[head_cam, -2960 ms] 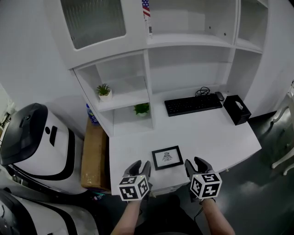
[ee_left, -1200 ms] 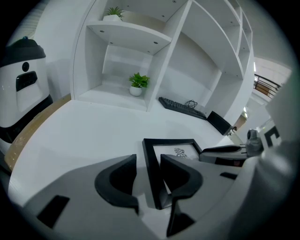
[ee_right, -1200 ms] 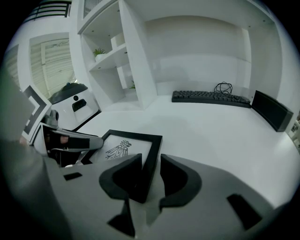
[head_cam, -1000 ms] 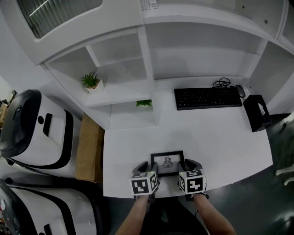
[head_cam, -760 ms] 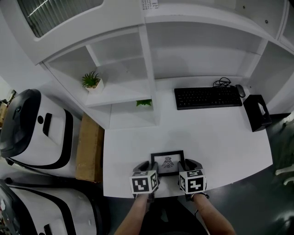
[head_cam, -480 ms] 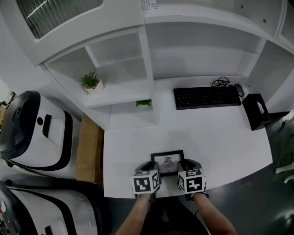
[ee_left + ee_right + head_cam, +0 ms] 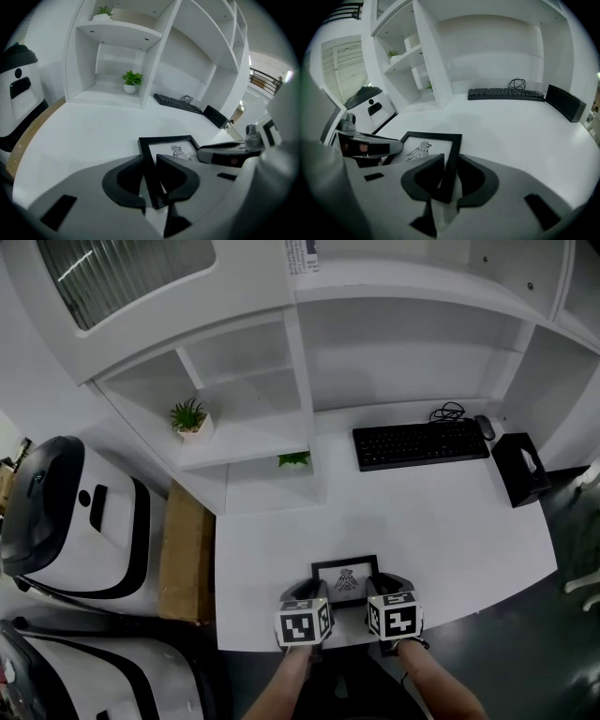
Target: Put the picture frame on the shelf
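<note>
On the white desk (image 7: 450, 512) the picture frame (image 7: 345, 579) is resting between both grippers, the left gripper (image 7: 149, 161) closing its jaws onto the frame's left rail and the right gripper (image 7: 451, 161) closing onto its right rail, with the shelf (image 7: 246, 444) standing well ahead of them.

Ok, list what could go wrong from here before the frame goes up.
1. The left gripper and right gripper are closing on only the thin side rails of the picture frame, which sit between their jaws. It could pivot or slip once lifted.
2. A potted plant stands on the open shelf. The frame might knock it over.
</note>
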`<state>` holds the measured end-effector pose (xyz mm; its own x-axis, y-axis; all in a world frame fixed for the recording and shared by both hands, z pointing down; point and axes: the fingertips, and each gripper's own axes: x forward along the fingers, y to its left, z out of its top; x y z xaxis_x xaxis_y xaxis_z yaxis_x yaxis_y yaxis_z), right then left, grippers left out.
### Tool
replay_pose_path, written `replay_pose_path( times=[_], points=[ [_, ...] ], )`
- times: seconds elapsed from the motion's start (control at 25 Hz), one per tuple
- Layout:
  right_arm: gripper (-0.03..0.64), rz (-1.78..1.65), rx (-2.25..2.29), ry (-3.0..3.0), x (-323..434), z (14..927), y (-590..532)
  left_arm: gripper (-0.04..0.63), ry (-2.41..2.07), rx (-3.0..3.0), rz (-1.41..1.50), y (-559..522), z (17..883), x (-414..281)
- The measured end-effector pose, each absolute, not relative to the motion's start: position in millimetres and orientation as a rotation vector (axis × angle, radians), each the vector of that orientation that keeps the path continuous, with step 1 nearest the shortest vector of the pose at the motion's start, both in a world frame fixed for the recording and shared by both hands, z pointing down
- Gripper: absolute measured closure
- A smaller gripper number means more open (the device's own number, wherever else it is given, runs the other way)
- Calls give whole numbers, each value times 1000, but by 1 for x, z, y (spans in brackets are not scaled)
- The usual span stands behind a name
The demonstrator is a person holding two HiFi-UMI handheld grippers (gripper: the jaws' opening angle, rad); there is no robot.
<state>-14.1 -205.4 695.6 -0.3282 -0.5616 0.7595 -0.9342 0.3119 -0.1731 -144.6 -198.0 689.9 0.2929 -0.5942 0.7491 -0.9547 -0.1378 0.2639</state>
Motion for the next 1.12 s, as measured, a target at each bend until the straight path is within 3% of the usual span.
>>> replay_pose_path(
  times=[0.44,1.12],
  points=[
    [541,801,1447,-2065,-18,660,-197,518,-1444,1909,580,-192,661,-152],
    [549,548,1769,-2206,-3,533,-182,520,-1474,2275,396,-194,536,-138]
  ],
)
